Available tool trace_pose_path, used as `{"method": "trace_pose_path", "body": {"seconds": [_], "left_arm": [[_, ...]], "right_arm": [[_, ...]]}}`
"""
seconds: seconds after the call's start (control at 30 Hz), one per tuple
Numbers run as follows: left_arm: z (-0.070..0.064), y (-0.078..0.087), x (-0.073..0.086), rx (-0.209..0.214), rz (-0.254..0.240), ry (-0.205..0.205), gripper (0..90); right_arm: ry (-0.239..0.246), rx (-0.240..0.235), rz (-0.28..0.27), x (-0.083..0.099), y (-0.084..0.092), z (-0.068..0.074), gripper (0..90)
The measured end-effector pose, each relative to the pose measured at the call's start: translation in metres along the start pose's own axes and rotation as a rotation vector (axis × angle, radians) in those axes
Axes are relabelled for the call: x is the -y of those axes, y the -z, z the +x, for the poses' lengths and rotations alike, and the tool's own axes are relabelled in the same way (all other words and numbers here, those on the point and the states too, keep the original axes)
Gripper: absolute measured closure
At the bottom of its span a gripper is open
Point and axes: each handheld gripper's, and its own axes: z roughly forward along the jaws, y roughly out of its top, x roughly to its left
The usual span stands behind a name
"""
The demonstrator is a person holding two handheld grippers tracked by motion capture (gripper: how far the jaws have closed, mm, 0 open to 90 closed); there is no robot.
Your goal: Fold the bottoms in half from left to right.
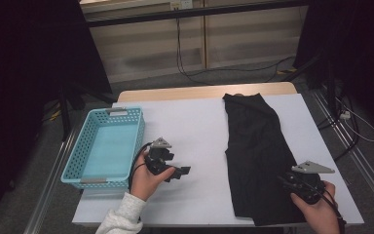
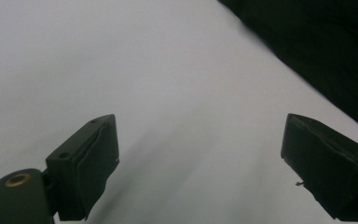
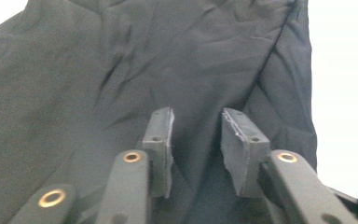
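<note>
One black fabric garment point(image 1: 255, 156) — long, wrinkled, folded into a strip — lying on the right half of one white rectangular tabletop point(image 1: 195, 126), running from the far edge down to the near edge. One light-blue perforated plastic basket point(image 1: 106, 146) with two grey handles at the table's left edge, well apart from the garment. One wooden strip of table point(image 1: 175, 92) visible beyond the white surface. Several black cables point(image 1: 195, 68) on the grey floor behind.

Two hands, two grippers, one each. Left gripper point(image 1: 175, 171) held over bare tabletop between basket and garment, nearer the basket, jaws pointing right toward the cloth. Left gripper view: left gripper point(image 2: 200, 163) with both black jaws spread wide, nothing between them, bare white tabletop point(image 2: 121, 70) below, garment point(image 2: 326, 56) edge in the upper right corner — released, touching nothing. One white fleecy sleeve point(image 1: 121, 217) on that forearm.

Right gripper point(image 1: 292, 183) at the garment's near right portion, grey three-cornered plate on top. Right gripper view: right gripper point(image 3: 196, 140) with jaws narrowed to a small gap, low over the wrinkled black cloth point(image 3: 121, 70). Cloth seen through the gap, pads not clearly pressing on a fold — not yet clenched on fabric, no pinch visible. White tabletop point(image 3: 345, 70) at the right of that view.
</note>
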Motion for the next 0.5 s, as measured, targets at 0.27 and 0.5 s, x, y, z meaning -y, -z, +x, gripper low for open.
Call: {"method": "trace_pose_path", "body": {"seconds": [0.27, 0.5], "left_arm": [[0.0013, 0.0020, -0.0009, -0.015, 0.003, 0.004, 11.1], [0.0001, 0.0011, -0.0018, -0.015, 0.010, -0.001, 11.4]], "right_arm": [[-0.030, -0.012, 0.011, 0.0025, 0.0044, -0.0045, 78.7], [-0.039, -0.006, 0.012, 0.0052, 0.0073, -0.0058, 78.7]]}}
